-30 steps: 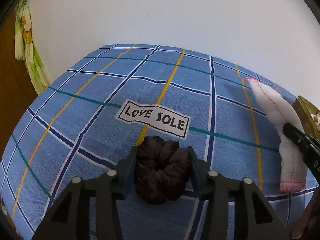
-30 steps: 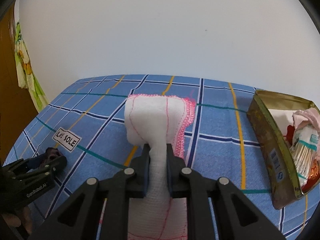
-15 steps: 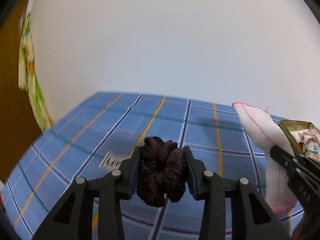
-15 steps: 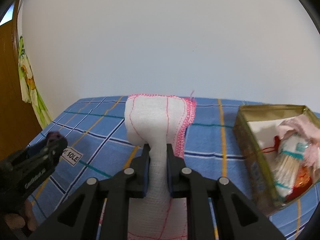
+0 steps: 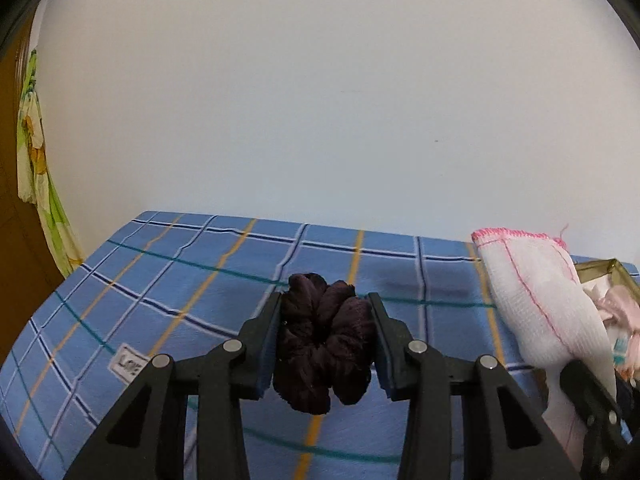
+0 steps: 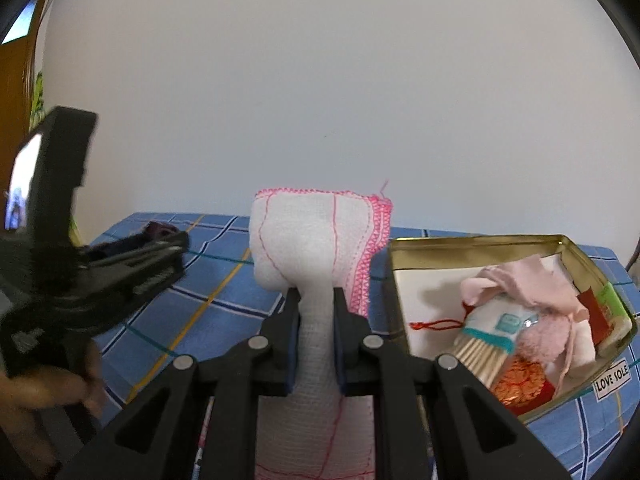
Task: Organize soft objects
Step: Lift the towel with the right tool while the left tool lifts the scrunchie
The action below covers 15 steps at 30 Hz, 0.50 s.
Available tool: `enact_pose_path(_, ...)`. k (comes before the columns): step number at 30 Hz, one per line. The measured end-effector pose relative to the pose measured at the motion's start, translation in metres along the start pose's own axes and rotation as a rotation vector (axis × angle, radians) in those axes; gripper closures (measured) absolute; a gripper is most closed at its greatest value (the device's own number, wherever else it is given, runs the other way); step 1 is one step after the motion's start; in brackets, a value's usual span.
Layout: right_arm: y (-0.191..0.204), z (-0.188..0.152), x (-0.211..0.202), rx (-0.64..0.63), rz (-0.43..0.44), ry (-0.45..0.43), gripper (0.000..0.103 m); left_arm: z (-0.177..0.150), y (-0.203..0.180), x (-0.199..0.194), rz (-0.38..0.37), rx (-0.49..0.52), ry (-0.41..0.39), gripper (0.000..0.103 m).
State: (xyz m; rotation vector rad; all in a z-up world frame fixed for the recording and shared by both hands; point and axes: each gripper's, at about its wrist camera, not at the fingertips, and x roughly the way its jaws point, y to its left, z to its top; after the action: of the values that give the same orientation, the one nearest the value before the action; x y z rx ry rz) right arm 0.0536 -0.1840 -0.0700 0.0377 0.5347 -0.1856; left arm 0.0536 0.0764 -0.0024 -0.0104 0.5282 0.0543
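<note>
Blue plaid tablecloth (image 5: 192,280), left fingers (image 5: 269,332) clamping dark scrunchie (image 5: 324,340), right fingers (image 6: 291,320) pinching white cloth (image 6: 316,240)

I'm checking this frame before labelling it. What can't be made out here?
- White cloth: lower end cut off by the right wrist view's bottom edge.
- Tin: in the left wrist view, mostly hidden behind the cloth and right gripper.
- Label on the tablecloth: half hidden by the left gripper, which holds the scrunchie.

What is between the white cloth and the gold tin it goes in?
Nothing visible. The right gripper holds the white cloth just left of the open gold tin, which is already half full of soft things.
</note>
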Motion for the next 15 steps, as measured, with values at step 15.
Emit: enact_pose_path(15, -0.009, -0.002, -0.005, 0.026, -0.003, 0.004, 0.089, -0.019, -0.007, 0.0, 0.001, -0.008, -0.007, 0.06)
